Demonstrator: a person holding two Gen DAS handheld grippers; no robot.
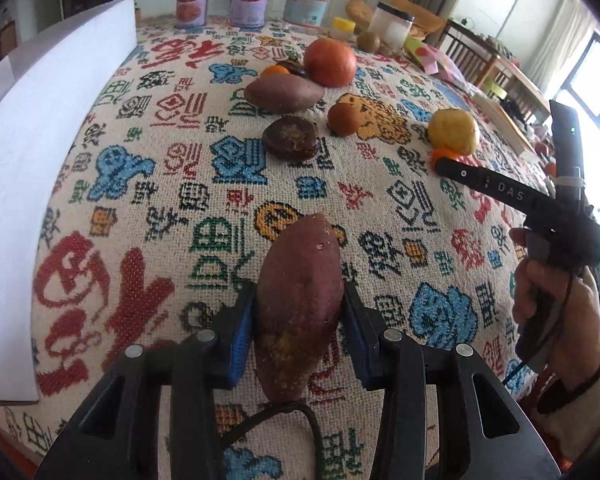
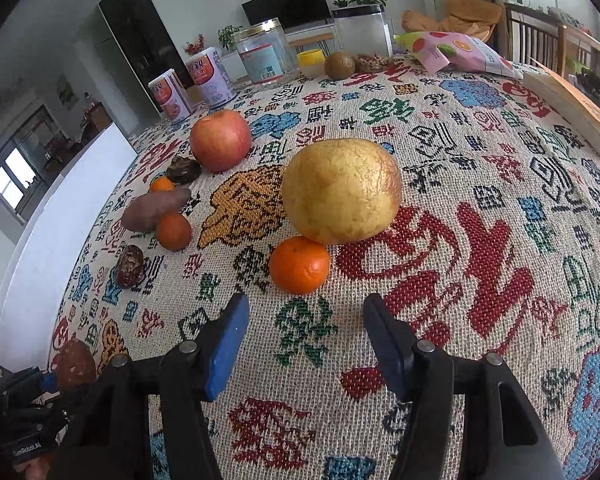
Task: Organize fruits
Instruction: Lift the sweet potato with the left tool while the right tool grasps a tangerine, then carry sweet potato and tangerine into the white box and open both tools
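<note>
Nearest to me, the left hand-held gripper (image 1: pixel 300 304) had closed narrow on the long purple-brown sweet potato (image 1: pixel 298 264), one blue pad against each long flank. The potato's long axis ran straight out along the fingers, its pointed end aimed away from me toward the far edge of the table (image 1: pixel 140 208), which was covered in a woven cloth of red, blue and green characters. It lay near the table's near edge, and I could not tell whether it was lifted or resting on the cloth.

The right hand-held gripper (image 2: pixel 304 304) stood wide with nothing between its pads. Just ahead of it, a touch left of its midline, sat a small round orange mandarin (image 2: pixel 299 265) — clearly the right hand's to take, I judged, being far nearer than the left. Touching that mandarin from behind was one big round yellow fruit with a russet skin (image 2: pixel 340 190).

Counting outward toward the far-left corner:
- three mandarins in all, with the other two (image 2: pixel 173 231) (image 2: pixel 162 184) beside the second sweet potato (image 2: pixel 152 210)
- two sweet potatoes
- two dark brown flattened round fruits (image 2: pixel 130 266) (image 2: pixel 183 169)
- one red apple (image 2: pixel 220 140)

At the far edge — among the jars — sat one dull green-brown round fruit (image 2: pixel 339 65).
</note>
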